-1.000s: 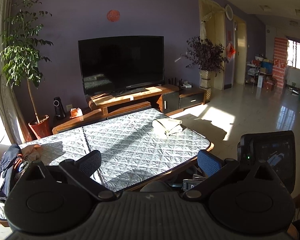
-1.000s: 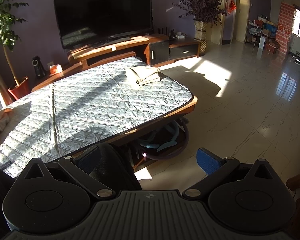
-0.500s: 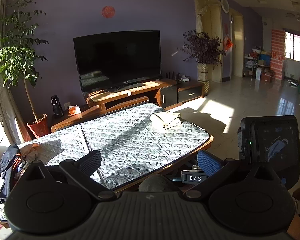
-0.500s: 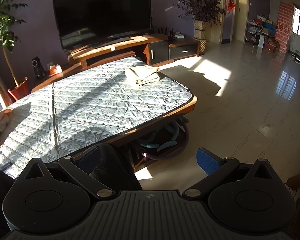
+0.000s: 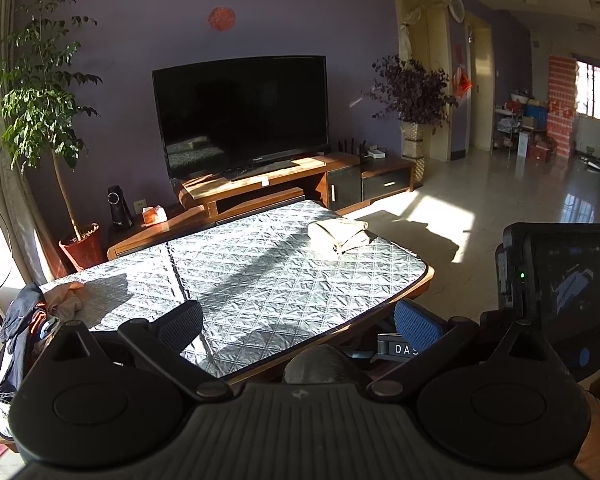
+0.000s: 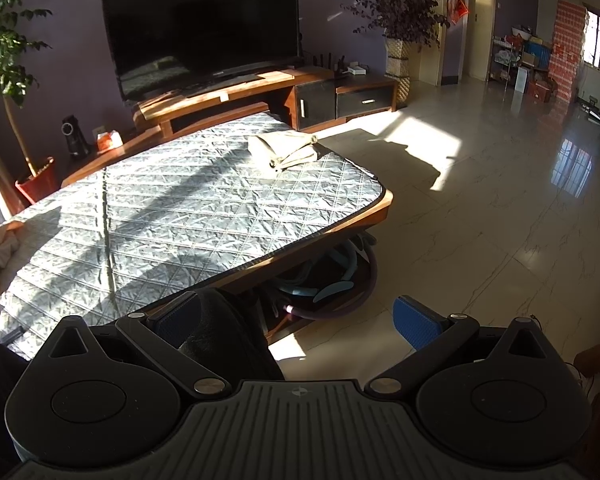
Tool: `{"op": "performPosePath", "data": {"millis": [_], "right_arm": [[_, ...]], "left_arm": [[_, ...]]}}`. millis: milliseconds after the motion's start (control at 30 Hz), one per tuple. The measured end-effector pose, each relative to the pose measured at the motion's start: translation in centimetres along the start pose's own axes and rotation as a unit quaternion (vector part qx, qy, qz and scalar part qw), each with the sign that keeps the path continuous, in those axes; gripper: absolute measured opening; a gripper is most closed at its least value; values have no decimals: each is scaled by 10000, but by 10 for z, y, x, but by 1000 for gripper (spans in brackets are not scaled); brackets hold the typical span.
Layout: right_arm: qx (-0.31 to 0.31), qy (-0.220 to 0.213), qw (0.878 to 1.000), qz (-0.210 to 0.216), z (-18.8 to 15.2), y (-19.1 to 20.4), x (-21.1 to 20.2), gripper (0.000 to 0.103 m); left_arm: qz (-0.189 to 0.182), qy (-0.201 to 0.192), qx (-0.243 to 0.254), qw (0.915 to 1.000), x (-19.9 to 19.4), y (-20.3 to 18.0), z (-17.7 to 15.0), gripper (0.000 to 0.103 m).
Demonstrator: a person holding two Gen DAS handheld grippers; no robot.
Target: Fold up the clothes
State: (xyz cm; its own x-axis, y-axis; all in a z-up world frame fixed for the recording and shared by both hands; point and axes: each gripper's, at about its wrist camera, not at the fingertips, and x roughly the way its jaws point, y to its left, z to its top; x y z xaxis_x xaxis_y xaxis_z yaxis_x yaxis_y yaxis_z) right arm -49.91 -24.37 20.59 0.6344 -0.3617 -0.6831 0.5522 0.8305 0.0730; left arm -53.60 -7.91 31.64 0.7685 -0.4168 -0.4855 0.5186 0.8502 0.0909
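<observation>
A folded beige garment [image 5: 339,234] [image 6: 283,151] lies near the far right end of the table with a grey quilted cover [image 5: 260,272] [image 6: 180,208]. A heap of unfolded clothes [image 5: 32,316] hangs at the table's left end; its beige edge [image 6: 0,250] shows in the right wrist view. My left gripper [image 5: 298,322] is open and empty above the table's near edge. My right gripper [image 6: 298,314] is open and empty, held off the table's near right side over the floor. Both are far from the garments.
A TV [image 5: 242,114] on a wooden stand [image 5: 284,180] is behind the table, with a potted tree [image 5: 48,120] at left and a dark plant [image 5: 414,92] at right. Hoops and tubes [image 6: 332,280] lie under the table. Tiled floor [image 6: 480,200] stretches right.
The left gripper has risen and tilted up a little, so the table sits lower in its view. The right gripper has stayed still. Both remain open.
</observation>
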Motion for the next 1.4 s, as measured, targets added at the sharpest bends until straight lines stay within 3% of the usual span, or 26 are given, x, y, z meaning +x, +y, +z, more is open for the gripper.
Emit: {"op": "performPosePath", "data": {"millis": [1400], "right_arm": [[41, 96, 9999, -51, -4, 1, 6, 103]], "left_arm": [[-39, 152, 13, 9999, 11, 0, -7, 102]]}}
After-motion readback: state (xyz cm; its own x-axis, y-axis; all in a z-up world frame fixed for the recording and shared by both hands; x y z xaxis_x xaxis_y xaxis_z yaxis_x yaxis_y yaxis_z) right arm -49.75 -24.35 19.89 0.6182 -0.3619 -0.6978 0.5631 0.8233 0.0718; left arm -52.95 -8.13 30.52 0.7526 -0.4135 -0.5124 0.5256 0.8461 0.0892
